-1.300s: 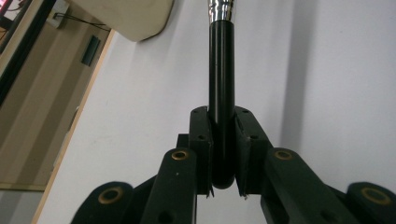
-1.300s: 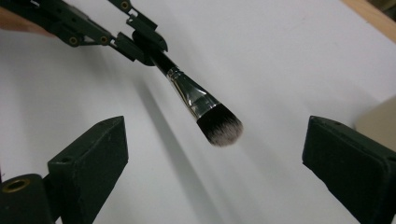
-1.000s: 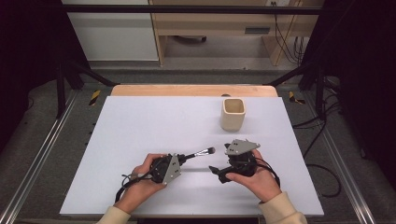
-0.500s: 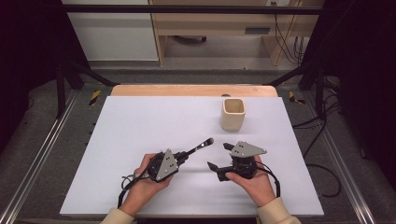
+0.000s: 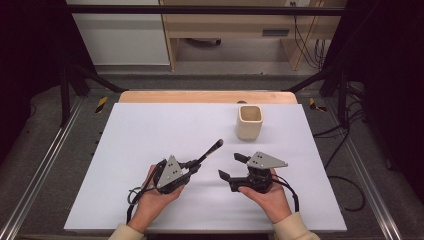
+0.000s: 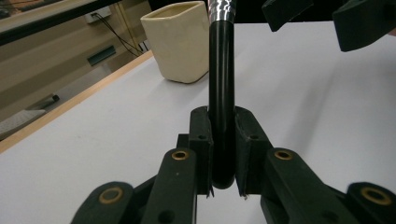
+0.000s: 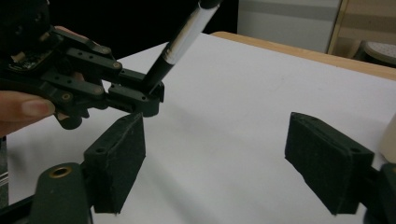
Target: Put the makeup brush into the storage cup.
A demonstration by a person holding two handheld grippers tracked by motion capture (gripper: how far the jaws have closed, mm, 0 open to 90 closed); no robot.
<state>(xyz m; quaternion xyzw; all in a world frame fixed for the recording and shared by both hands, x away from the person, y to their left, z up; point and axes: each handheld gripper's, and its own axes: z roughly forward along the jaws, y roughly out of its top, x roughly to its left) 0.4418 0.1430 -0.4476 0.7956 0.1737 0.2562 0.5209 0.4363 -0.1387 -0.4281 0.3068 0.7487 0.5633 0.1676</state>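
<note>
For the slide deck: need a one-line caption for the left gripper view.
Left gripper clamps the black handle of a brush, pointing toward a cream cup on the white table.

The left gripper clamps a black pen between its jaws, pointing toward a cream cup on the white table; the right gripper hangs beyond.

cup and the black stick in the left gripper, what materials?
Cup: cream, matte, thick rounded walls, looks like unglazed ceramic or possibly moulded plastic; the look leaves it open. Stick: glossy black handle, probably plastic or lacquered, with a shiny ribbed silver band that reads as metal. It resembles a brush handle, clamped in the left gripper.
</note>
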